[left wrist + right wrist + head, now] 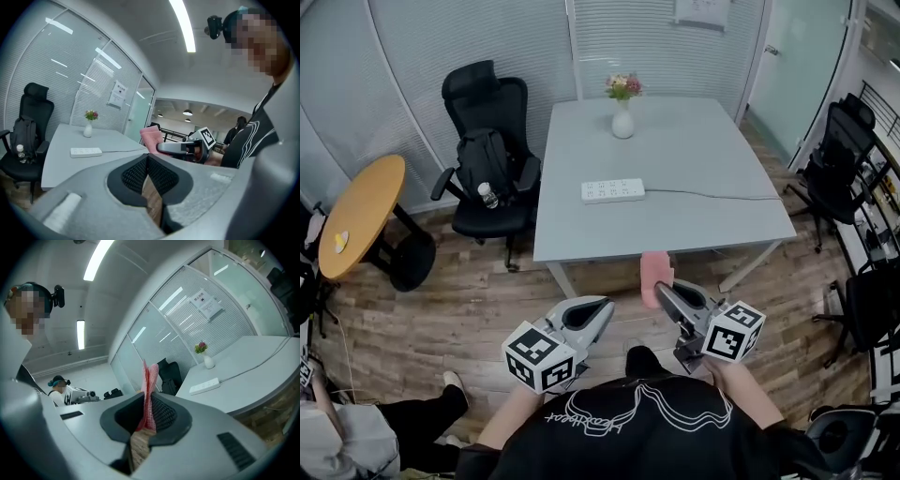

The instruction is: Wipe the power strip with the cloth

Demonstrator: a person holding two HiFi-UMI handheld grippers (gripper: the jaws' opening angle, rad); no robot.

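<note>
1. Right claw (662, 289) pinches the pink cloth (654, 270) upright, free end out front so I can wipe with it.
2. Left claw (602, 306) is closed on nothing; I'd guess it's spare for steadying.
3. Power strip (613, 190) lies on the counter (703, 225), well ahead of both, cord (712, 195) trailing right.

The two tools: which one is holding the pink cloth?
The right tool: the pink cloth is pinched between its jaws. The left tool is shut on nothing.
</note>
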